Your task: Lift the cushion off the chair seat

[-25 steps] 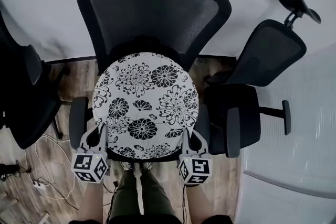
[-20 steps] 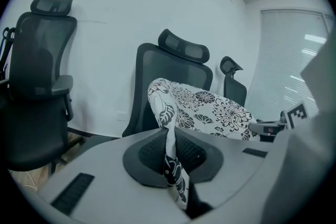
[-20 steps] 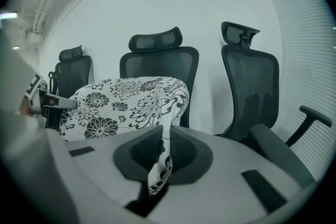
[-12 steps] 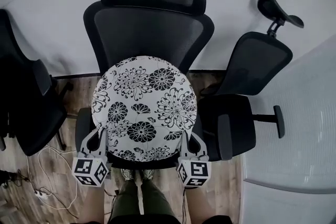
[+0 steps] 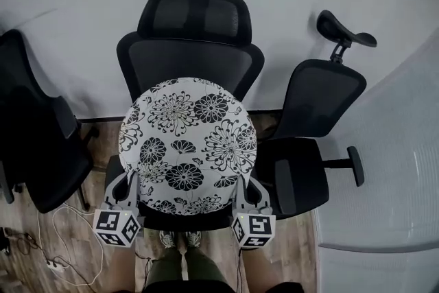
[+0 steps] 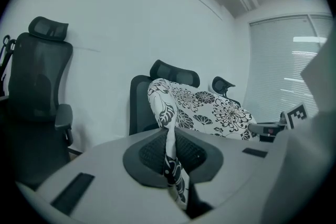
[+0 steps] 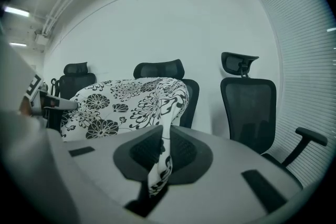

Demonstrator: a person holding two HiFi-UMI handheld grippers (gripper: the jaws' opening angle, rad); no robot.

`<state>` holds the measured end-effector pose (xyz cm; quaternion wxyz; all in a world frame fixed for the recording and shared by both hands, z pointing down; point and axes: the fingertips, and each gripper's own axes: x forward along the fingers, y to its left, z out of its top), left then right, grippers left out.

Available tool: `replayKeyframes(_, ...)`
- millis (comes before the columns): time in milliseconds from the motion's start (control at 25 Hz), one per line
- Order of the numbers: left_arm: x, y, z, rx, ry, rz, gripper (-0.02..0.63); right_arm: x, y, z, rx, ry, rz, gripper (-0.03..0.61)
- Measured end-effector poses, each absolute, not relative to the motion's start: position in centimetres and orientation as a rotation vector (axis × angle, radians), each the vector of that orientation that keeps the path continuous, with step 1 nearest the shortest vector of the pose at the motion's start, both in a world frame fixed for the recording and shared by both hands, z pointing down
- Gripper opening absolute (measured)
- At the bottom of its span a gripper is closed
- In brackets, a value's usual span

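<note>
Cushion (image 5: 188,151): round, flower-printed, soft; held over the seat of the middle chair (image 5: 192,58), far edge up against the backrest, probably already clear of the seat.
Left gripper (image 5: 130,183): jaws nearly together, pinching the near-left rim cloth.
Right gripper (image 5: 245,185): jaws likewise clamped on the near-right rim.
Handling: likely light and floppy; thin bunched cloth in both jaws, prone to sagging or slipping.
Best hold: opposite sides of the rim, deep on the seam, raised evenly.
</note>
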<state>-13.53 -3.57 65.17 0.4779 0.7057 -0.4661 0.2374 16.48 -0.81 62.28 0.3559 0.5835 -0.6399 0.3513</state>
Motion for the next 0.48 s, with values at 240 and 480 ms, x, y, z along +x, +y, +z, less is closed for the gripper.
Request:
replayKeyframes(240,-13.37,-3.26,65.23,1.764,-1.164,0.565,0.031,16.65,-0.48,62.77,1.547,-1.698,0.883,0.034)
replayKeyframes(480,-13.3,-3.21,65.59,1.813,-1.178,0.545,0.031,16.61,-0.14,63.34,1.589,-1.734,0.851,0.034)
